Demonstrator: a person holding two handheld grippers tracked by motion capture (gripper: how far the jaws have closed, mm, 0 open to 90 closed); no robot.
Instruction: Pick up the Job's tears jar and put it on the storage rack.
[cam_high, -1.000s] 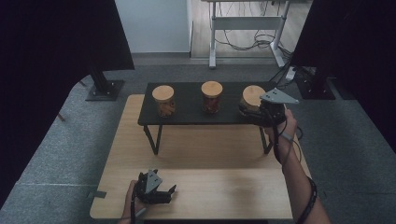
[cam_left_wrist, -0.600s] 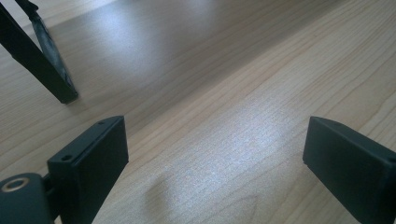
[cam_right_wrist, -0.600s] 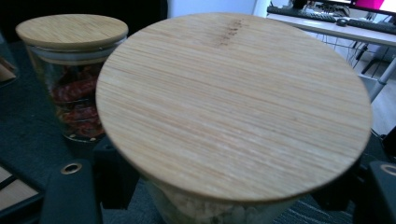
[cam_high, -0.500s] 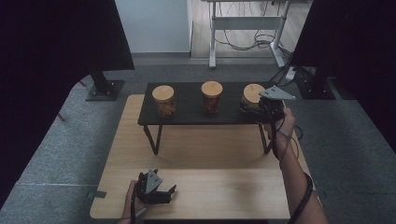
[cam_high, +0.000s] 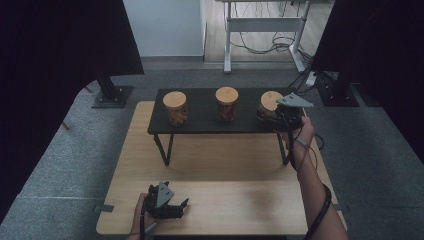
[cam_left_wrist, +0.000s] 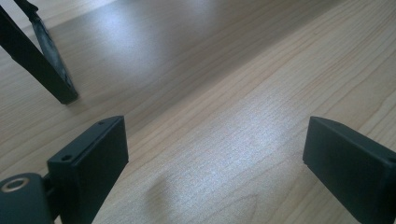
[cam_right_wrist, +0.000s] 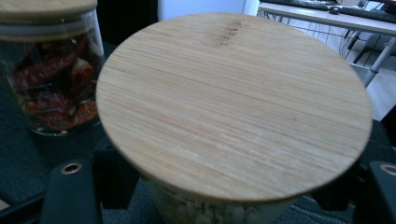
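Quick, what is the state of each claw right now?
Left claw: open, holding nothing, low over the wooden table.
Right claw: jaws on both sides of the right-hand jar; whether it grips cannot be told.

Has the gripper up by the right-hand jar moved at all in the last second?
Yes, a little. In the high view the right gripper has crept away from the person and leftward along the black shelf, closing in around the right jar.
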